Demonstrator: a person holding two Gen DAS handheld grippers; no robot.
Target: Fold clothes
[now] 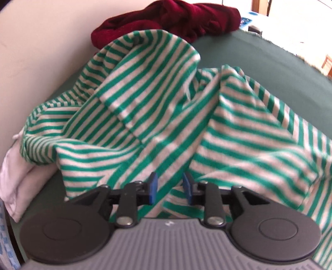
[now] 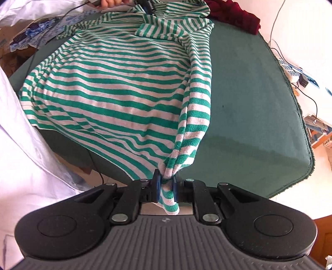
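A green-and-white striped shirt (image 1: 157,116) lies rumpled on a dark green table (image 1: 259,68). In the left wrist view my left gripper (image 1: 170,188) hovers over the shirt's near edge with its blue pads (image 1: 153,187) apart; cloth shows through the gap, untouched by them. In the right wrist view the striped shirt (image 2: 108,83) spreads across the green table (image 2: 249,93). My right gripper (image 2: 166,187) is shut on a bunched end of it, which rises taut from the table. The left gripper (image 2: 146,6) and a hand (image 2: 108,3) show at the shirt's far end.
A dark red garment (image 1: 176,18) is heaped at the table's far side, also the dark red garment (image 2: 238,14). White cloth (image 1: 14,176) hangs at the left edge. White fabric (image 2: 25,145) lies left of the table. Cables and a power strip (image 2: 290,70) are on the floor at right.
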